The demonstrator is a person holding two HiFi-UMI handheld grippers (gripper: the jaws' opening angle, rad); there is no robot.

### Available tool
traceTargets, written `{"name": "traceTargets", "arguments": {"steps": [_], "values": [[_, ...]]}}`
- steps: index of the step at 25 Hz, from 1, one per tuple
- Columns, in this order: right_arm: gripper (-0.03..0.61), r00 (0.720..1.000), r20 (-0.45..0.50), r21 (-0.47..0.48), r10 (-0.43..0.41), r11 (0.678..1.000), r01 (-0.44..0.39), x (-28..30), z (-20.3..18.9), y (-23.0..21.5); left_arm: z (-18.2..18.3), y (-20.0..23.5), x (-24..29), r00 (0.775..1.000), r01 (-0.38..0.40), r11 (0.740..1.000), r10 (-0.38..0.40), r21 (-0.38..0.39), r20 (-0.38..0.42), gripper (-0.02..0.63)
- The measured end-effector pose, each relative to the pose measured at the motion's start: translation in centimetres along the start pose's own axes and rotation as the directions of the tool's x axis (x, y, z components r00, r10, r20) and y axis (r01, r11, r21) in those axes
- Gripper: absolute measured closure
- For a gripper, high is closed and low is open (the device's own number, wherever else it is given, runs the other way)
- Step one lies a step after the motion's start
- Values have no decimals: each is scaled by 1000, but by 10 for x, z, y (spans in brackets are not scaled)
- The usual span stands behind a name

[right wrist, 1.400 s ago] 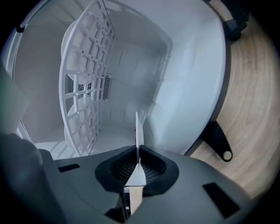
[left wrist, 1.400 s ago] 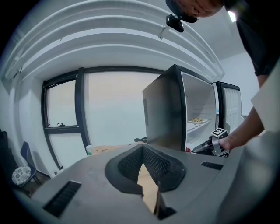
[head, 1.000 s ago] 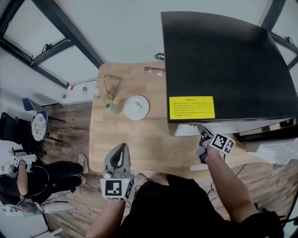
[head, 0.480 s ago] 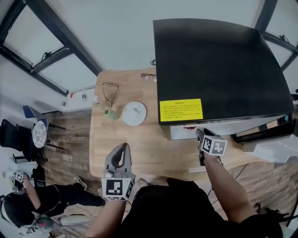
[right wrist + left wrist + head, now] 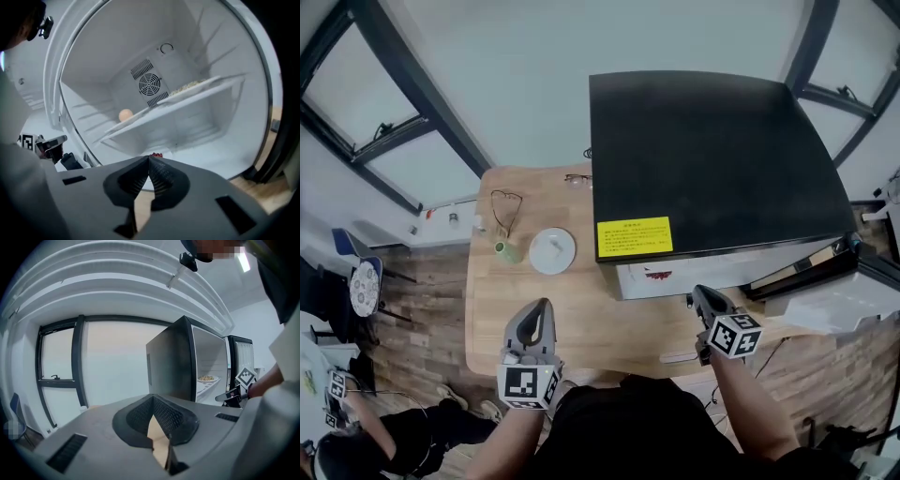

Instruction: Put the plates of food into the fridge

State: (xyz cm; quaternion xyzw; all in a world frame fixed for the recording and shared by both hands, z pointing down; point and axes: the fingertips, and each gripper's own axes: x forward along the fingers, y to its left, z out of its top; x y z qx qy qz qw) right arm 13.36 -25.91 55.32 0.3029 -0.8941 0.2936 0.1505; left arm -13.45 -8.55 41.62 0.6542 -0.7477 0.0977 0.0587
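Observation:
The black fridge [image 5: 712,159] stands on the wooden table [image 5: 581,309] with its door [image 5: 825,281] swung open to the right. In the right gripper view, a plate of food [image 5: 192,86] and a round orange thing [image 5: 125,115] sit on the upper shelf. Red food [image 5: 156,154] lies lower down, just past my jaw tips. My right gripper [image 5: 705,302] hangs in front of the opening, shut and empty. A white plate [image 5: 552,250] rests on the table left of the fridge. My left gripper [image 5: 534,328] is near the front edge, shut with nothing in it.
A green cup [image 5: 508,250] stands beside the white plate, with glasses [image 5: 504,202] behind it and another pair [image 5: 577,178] at the table's back edge. A seated person [image 5: 356,450] is on the floor at far left. Windows line the wall behind.
My right gripper has drawn back from the fridge opening toward the table's front edge. The head view has shifted, so the fridge sits lower and further left. The left gripper has barely moved.

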Motion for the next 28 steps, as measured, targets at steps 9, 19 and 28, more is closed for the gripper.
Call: {"name": "traceTargets", "arguments": {"steps": [9,19,28], "values": [[557,982,178,-232,-66,967,107,-67,62,4,18,-20,9,997,46,999,-46,-4,67,611],[557,978,190,-268,-80,954,131,-82,69,9,20,-26,5,998,31,1000,-31,1,62,611],[557,974,206,-258,-97,954,150,-75,73,9,21,-18,2,998,41,999,-42,27,46,611]]}}
